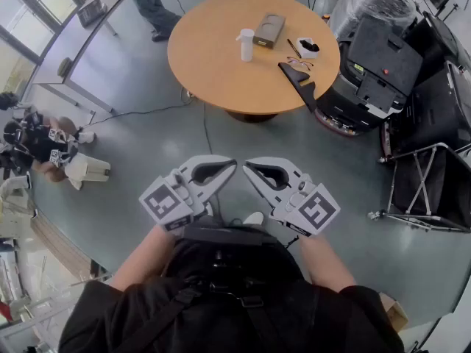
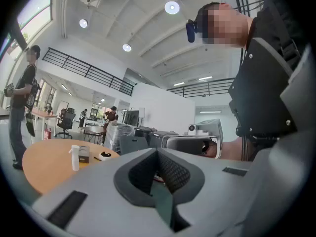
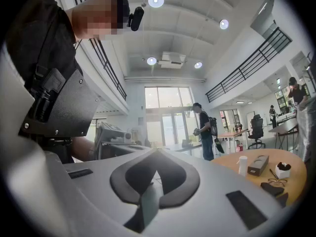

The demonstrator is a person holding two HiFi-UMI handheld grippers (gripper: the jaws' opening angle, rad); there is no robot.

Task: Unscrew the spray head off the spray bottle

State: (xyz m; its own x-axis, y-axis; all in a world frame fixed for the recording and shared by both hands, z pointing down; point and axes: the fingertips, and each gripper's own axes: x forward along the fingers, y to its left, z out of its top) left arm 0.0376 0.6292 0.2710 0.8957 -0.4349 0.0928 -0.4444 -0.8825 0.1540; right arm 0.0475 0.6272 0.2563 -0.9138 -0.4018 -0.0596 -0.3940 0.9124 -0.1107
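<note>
Grey left gripper [image 1: 229,165] and right gripper [image 1: 250,166] are both closed and empty. A white plastic spray bottle [image 1: 246,44] stands upright near the middle of the round tan wooden table [image 1: 213,72].

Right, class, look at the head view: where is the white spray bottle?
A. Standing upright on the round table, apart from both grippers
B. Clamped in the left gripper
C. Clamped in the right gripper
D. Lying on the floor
A: the spray bottle stands upright on the round table, while the left gripper and the right gripper are both shut on nothing, over the floor short of the table.
</note>
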